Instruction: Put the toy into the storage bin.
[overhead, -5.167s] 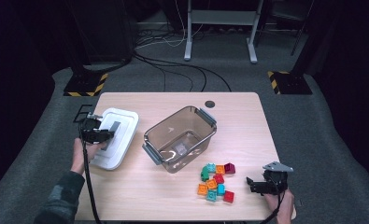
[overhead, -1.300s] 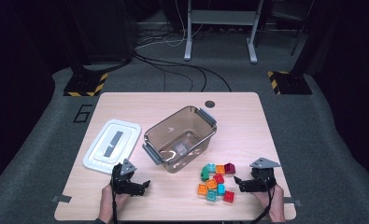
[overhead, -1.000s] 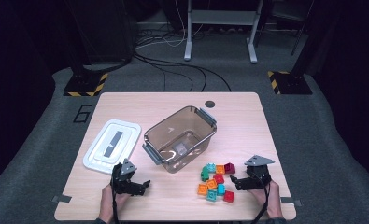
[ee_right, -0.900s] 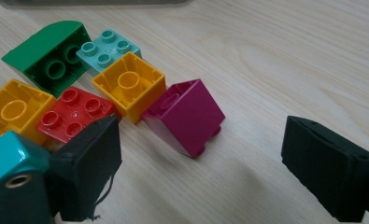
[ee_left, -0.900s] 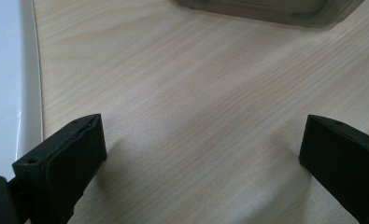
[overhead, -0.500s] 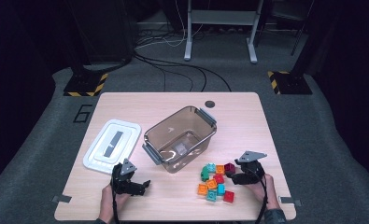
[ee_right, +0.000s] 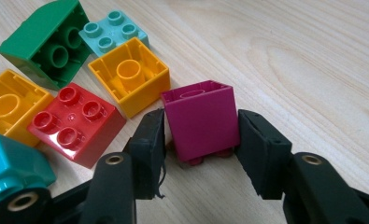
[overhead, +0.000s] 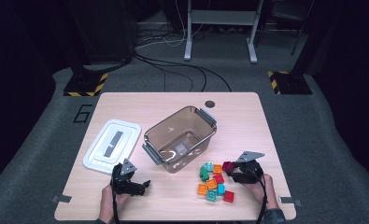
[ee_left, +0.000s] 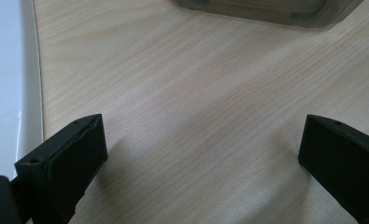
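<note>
at the lower middle of the right gripper view, the right gripper (ee_right: 198, 140) is sitting with its two black jaws either side of a magenta square plastic building block (ee_right: 202, 119), which is lying upside down, studs against the pale wooden table (ee_right: 313, 56) and hollow end up. the jaws are partly open, each pad just beside a flat side wall of the block; whether they are already pressing on it is hard to say, since a thin gap seems to be showing at both sides. the block is lying straight between the jaws, so closing looks like the only move needed, and this hand is plainly the nearer one.

towards the left and upper left of that view a yellow hollow block (ee_right: 130, 81), a red four-stud block (ee_right: 74, 123), a dark green block (ee_right: 46, 42) and a pale teal four-stud block (ee_right: 112, 29) are crowding close, the yellow one nearly touching the magenta block's corner, so a lift will likely need to go straight up.

low at the right of the high view the same gripper (overhead: 236, 172) is meeting the block at the right edge of the coloured pile, with the clear brown plastic bin (overhead: 155, 140) standing open at centre frame and its white lid (overhead: 95, 156) lying left of it. at the lower left, the left gripper (overhead: 142, 185) is resting wide open over bare wood, gripping nothing, well apart from the blocks.
</note>
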The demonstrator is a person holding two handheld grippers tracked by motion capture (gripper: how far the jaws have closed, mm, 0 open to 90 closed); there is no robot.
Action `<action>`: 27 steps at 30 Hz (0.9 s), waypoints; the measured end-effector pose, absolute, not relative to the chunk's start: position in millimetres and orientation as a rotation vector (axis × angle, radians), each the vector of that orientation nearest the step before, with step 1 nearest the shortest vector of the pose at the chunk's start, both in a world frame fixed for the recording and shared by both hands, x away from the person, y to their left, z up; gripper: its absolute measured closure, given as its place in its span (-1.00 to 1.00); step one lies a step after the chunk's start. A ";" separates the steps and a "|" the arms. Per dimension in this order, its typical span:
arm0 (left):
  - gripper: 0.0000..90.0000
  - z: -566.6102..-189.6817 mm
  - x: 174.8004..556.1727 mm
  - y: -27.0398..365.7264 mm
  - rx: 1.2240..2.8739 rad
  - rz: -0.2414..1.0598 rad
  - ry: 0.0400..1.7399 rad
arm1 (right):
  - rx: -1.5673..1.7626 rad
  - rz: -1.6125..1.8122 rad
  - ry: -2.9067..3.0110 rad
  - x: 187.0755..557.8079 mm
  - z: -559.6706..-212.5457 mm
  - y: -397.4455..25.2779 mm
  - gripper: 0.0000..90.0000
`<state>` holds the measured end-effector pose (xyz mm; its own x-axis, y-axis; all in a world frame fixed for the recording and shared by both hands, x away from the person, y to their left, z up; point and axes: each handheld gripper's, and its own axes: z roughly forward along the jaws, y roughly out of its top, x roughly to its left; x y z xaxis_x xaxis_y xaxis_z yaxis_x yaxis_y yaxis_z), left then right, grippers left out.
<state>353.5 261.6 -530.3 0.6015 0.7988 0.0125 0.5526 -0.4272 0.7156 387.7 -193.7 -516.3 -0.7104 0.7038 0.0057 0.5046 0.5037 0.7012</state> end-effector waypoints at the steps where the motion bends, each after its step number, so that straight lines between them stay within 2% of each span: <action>1: -0.98 -530.3 353.5 261.6 2.144 0.463 1.062 | 1.019 1.014 2.469 387.7 -516.3 -193.7 0.16; 5: -0.98 -530.2 353.6 261.7 2.146 0.460 1.062 | 1.038 1.040 2.442 386.0 -517.7 -195.3 0.28; 27: -0.98 -530.2 353.8 261.9 2.146 0.459 1.064 | 1.209 1.121 2.252 387.8 -495.1 -205.4 0.30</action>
<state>353.8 261.9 -530.2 0.6022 0.7983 0.0103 0.5550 -0.4278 0.7134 387.8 -205.4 -495.1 -0.5751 0.8158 0.0604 0.5399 0.3231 0.7772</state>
